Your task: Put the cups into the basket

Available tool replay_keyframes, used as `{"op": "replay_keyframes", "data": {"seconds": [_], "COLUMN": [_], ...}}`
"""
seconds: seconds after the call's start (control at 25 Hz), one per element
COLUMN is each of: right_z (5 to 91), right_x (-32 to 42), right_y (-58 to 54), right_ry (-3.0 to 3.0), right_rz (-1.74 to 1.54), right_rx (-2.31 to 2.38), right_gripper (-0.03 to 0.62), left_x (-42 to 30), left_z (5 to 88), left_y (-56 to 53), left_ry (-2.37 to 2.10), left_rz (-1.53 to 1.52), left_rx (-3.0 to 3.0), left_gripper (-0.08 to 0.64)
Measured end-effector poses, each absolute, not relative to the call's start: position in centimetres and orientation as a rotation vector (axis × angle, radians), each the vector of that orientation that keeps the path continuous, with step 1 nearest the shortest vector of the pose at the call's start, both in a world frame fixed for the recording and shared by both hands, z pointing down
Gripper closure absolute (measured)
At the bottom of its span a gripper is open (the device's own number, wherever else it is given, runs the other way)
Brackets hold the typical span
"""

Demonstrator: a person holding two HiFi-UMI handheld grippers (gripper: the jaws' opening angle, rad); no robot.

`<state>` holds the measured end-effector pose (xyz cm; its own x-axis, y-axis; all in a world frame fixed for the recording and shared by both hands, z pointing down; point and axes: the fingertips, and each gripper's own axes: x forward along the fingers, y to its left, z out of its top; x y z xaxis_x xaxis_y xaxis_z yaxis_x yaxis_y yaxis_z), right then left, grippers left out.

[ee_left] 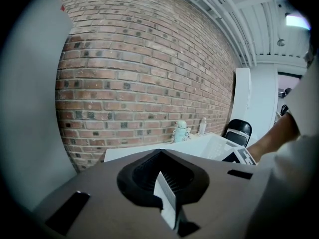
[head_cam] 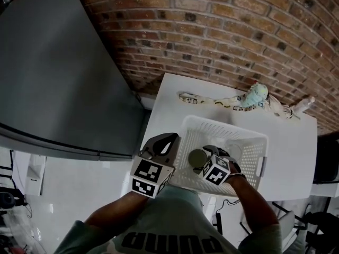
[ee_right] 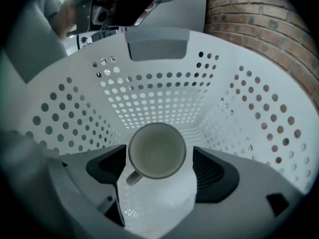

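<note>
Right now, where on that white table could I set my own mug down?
Barest: the table between the basket and the table's right edge, plus the narrow strip between basket and the patterned toy along the far edge. The basket's near side is crowded by the cup and right gripper.

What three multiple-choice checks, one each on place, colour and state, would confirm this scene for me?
1. Where is the cup? A) on a chair B) inside the basket C) on the floor
2. What colour is the basket? A) white B) blue C) red
3. How do the left gripper's jaws stand? A) wide apart B) together, empty C) clamped on a mug

Answers:
1 B: perforated basket walls surround the cup.
2 A: the basket shows white in the head and right gripper views.
3 B: the left gripper view shows its jaws meeting with nothing between.
</note>
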<state>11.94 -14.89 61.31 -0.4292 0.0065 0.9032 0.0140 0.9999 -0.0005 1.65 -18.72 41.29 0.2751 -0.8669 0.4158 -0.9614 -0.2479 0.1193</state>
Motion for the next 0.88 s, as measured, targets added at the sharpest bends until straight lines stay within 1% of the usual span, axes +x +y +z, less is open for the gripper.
{"op": "replay_keyframes", "data": {"seconds": [0.44,0.48,0.52,0.56,0.68,0.76,0.88], "right_z": [52.1,51.2,50.3,49.5,47.3,46.0,44.4], "right_x": [11.1,11.0,11.0,10.9,10.6,10.5,10.4], "right_y": [-16.0,-16.2,-16.4,-16.5,-16.5,-16.5,-16.5], "right_ry": [-2.180,-2.203,-2.227,-2.248,-2.297,-2.316,-2.341], "right_rz": [0.115,0.124,0.132,0.144,0.193,0.226,0.294], "right_rx": [0.319,0.388,0.464,0.536,0.726,0.850,1.030], "right_gripper": [0.200,0.246,0.378,0.486,0.557,0.573,0.577], "left_x": [1.7,1.6,1.6,1.5,1.3,1.2,1.1], "left_z": [41.3,41.2,41.1,41.1,41.1,41.1,41.1], "left_y": [-18.6,-18.6,-18.6,-18.5,-18.2,-17.9,-17.4], "left_ry": [-1.592,-1.585,-1.580,-1.577,-1.565,-1.551,-1.521], "left_rz": [0.365,0.362,0.358,0.355,0.358,0.363,0.367], "left_rx": [2.276,2.286,2.297,2.306,2.328,2.343,2.372], "left_gripper": [0.557,0.557,0.557,0.557,0.557,0.557,0.557]}}
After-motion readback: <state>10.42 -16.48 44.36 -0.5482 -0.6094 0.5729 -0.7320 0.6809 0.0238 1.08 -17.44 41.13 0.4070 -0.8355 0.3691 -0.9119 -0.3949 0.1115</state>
